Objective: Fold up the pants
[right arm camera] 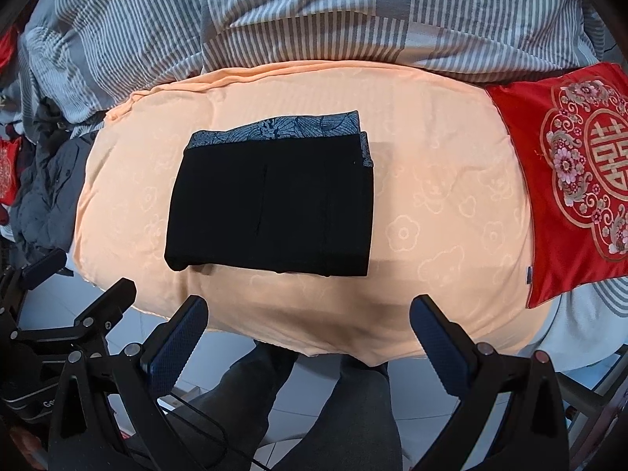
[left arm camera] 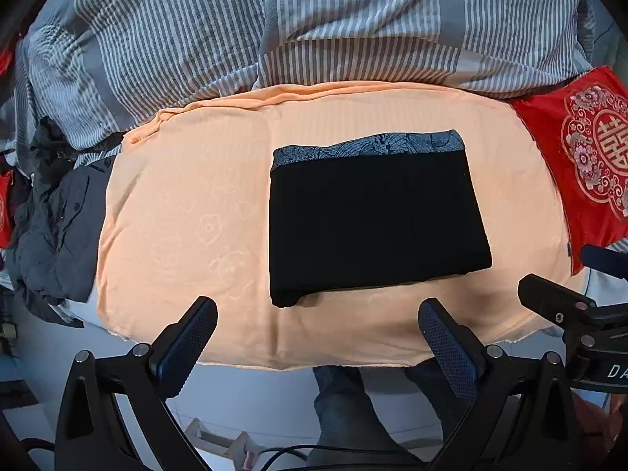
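Note:
The black pants [left arm camera: 376, 223] [right arm camera: 271, 204] lie folded into a flat rectangle on the peach sheet [left arm camera: 188, 212] [right arm camera: 431, 235], a grey patterned waistband showing along their far edge. My left gripper [left arm camera: 318, 314] hangs open just short of the pants' near edge, nothing between its fingers. My right gripper [right arm camera: 310, 310] is open too, held back over the bed's front edge, empty. Each gripper shows at the side of the other's view.
A grey striped duvet [left arm camera: 314, 27] [right arm camera: 314, 11] is bunched behind the sheet. A red embroidered cushion [left arm camera: 581, 165] [right arm camera: 569, 180] lies at the right, dark clothes [left arm camera: 59, 227] [right arm camera: 43, 192] are piled at the left. A person's legs [left arm camera: 353, 412] [right arm camera: 314, 404] stand below the bed edge on tiled floor.

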The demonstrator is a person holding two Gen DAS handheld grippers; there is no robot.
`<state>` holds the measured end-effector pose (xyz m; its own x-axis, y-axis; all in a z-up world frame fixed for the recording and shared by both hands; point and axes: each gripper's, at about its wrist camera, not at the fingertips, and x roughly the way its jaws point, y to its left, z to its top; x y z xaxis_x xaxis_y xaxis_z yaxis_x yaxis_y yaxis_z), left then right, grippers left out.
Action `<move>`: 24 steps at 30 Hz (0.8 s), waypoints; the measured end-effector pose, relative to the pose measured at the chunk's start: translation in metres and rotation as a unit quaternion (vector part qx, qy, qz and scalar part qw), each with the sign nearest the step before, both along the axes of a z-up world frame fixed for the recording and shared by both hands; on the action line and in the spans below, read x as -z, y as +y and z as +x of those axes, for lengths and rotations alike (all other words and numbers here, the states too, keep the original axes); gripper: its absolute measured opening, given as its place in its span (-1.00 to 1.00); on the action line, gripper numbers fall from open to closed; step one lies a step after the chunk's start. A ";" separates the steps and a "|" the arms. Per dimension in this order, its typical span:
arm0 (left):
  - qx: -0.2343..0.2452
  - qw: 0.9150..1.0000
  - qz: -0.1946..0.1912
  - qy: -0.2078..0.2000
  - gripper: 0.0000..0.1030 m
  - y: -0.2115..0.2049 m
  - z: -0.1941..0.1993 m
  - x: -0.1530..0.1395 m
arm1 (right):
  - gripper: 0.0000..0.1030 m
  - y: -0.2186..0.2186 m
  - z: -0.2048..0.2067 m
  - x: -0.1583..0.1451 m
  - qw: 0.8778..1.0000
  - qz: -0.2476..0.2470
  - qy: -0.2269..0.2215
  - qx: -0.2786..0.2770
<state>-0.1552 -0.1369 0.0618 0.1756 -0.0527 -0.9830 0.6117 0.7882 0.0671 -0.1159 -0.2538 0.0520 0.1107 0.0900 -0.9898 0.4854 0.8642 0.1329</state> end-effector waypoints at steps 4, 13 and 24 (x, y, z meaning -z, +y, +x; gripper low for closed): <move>-0.002 1.000 -0.002 0.003 1.00 0.000 0.001 0.000 | 0.99 0.001 0.000 -0.001 1.000 -0.001 0.001 0.000; -0.003 1.000 -0.001 0.001 1.00 0.001 0.000 0.000 | 0.99 0.003 -0.001 -0.001 1.000 -0.003 -0.002 0.000; -0.011 1.000 0.000 0.006 1.00 0.004 0.000 0.002 | 0.99 0.006 0.000 0.000 1.000 0.000 -0.001 -0.003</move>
